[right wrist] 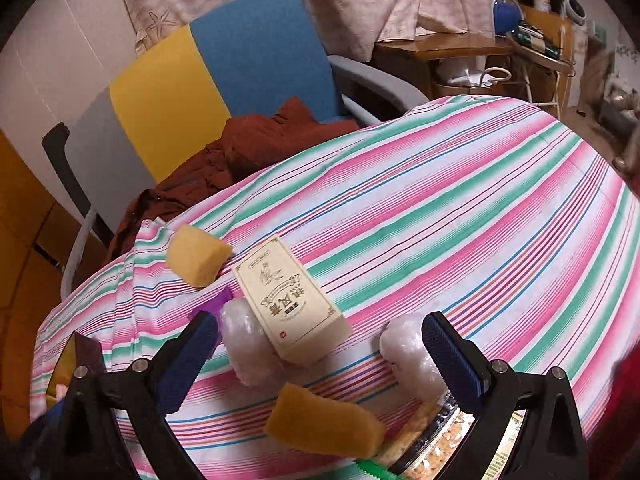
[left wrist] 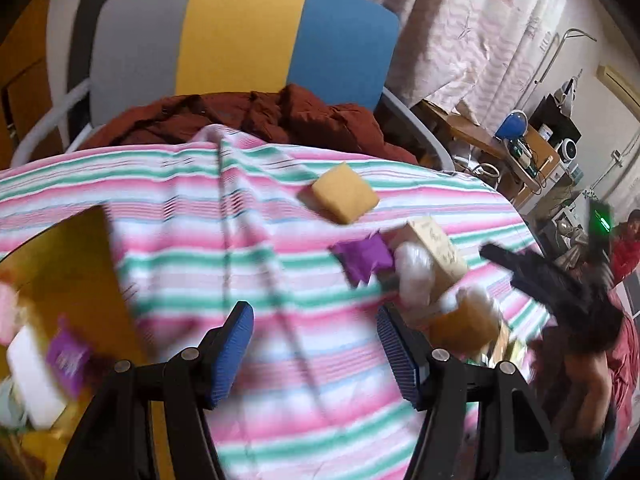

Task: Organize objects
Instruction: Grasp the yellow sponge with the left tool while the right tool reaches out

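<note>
1. Right gripper (right wrist: 320, 344) stands wide open and holds nothing; the blue pads are far apart, low over the striped surface (right wrist: 460, 216).
2. Closest to it, just below the gap between the pads, lies an orange sponge block (right wrist: 324, 424). Two white wrapped bundles sit by the pads: one (right wrist: 248, 344) beside the left pad, the other (right wrist: 408, 352) touching or almost touching the right pad.
3. Straight ahead, between the pads, is the cream carton (right wrist: 292, 300) with printed letters, lying flat against the left bundle.
4. Further ahead and to the left, a second orange sponge (right wrist: 196, 256) rests near the far edge of the surface. A purple packet (right wrist: 218, 304) shows only partly behind the left pad.
5. Left gripper (left wrist: 316, 356) is also open and empty, over bare cloth; the picture is blurred. Near on its left is a yellow container (left wrist: 80, 280) with some items inside, which I cannot identify.
6. Beyond the surface stands a chair (right wrist: 248, 68) with a brown garment (right wrist: 240, 148) on it.
7. I judge the step in hand is choosing and approaching an item. The next move calls for bringing the right gripper forward around the carton, closing it, and carrying the carton to the container.
</note>
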`<state>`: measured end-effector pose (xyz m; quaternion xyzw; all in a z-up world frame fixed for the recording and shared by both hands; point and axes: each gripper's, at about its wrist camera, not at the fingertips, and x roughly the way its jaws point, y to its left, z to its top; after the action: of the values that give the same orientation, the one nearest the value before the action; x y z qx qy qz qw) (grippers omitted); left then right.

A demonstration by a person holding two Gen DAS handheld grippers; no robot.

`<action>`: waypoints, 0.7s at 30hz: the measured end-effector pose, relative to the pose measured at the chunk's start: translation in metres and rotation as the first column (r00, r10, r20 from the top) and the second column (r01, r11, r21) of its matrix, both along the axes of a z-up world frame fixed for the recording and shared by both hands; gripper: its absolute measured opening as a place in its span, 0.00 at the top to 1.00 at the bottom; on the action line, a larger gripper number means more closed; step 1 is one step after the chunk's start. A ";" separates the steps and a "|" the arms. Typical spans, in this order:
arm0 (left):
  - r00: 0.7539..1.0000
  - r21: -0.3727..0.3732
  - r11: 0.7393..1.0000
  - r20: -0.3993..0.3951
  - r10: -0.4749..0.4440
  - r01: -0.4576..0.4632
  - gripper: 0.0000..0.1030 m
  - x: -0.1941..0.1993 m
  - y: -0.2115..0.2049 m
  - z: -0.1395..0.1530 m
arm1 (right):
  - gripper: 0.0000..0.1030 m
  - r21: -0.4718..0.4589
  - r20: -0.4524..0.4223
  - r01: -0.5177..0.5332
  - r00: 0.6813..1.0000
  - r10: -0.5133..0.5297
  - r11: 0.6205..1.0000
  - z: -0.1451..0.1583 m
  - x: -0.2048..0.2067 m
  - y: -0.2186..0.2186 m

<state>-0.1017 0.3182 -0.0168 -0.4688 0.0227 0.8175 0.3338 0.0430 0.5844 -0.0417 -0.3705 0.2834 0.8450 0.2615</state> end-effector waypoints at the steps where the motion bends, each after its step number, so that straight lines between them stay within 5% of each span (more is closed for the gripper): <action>1: 1.000 0.004 1.000 0.009 0.007 -0.007 0.35 -0.008 0.009 -0.002 | 0.00 -0.002 -0.002 -0.005 1.000 0.005 1.000 0.002 0.000 -0.001; 4: 0.998 0.029 0.999 0.065 0.022 -0.024 0.20 -0.034 0.036 -0.010 | 0.00 -0.014 -0.026 -0.009 1.000 0.009 1.000 0.006 0.005 -0.001; 12: 0.965 0.065 0.988 0.231 0.124 -0.143 0.16 -0.099 0.103 -0.048 | 0.00 -0.078 -0.056 -0.021 0.998 0.017 0.997 0.005 0.008 0.004; 16: 0.955 0.085 0.977 0.243 0.168 -0.194 0.15 -0.121 0.124 -0.056 | 0.00 -0.130 -0.062 -0.052 0.997 0.044 0.990 0.000 0.007 0.004; 21: 0.930 -0.002 0.972 0.289 0.227 -0.236 0.19 -0.138 0.143 -0.077 | 0.00 -0.164 -0.081 -0.068 0.995 0.055 0.984 -0.001 0.009 0.004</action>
<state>-0.2392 0.4614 -0.0939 -0.5764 -0.0948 0.7746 0.2424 0.0521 0.5885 -0.0428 -0.3670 0.3513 0.8396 0.1925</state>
